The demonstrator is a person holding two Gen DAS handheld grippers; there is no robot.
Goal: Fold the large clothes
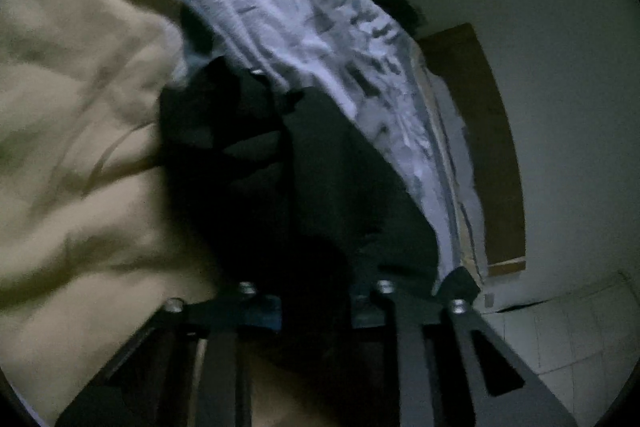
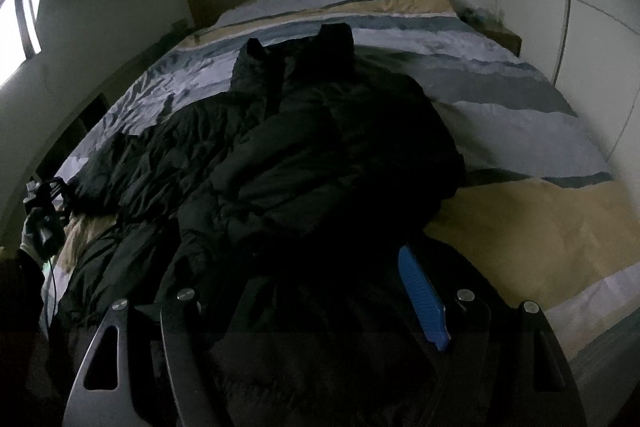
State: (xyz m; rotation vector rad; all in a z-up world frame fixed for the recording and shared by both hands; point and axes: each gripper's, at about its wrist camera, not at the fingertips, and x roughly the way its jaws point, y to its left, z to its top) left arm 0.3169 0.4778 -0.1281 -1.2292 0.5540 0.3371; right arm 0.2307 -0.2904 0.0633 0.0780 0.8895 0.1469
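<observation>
Right wrist view: we see the black jacket [image 2: 304,147] spread on the bed [image 2: 540,219], right hand-held gripper [image 2: 332,291] wide apart. Left hand-held gripper [image 1: 316,291]: we cannot tell its state.

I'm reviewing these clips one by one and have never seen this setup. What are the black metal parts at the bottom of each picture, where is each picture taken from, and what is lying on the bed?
There is no robot here: a person holds a two-finger gripper in each hand, and each gripper carries a fisheye camera looking forward along its fingers. The black parts are those fingers.

The right wrist view shows the right gripper, jaws apart with a blue pad on one finger, at the foot of a bed. A large black jacket lies rumpled on the striped bedding.

The left wrist view is tilted and dark. The left gripper sits close over the jacket; whether it grips it is unclear.
</observation>
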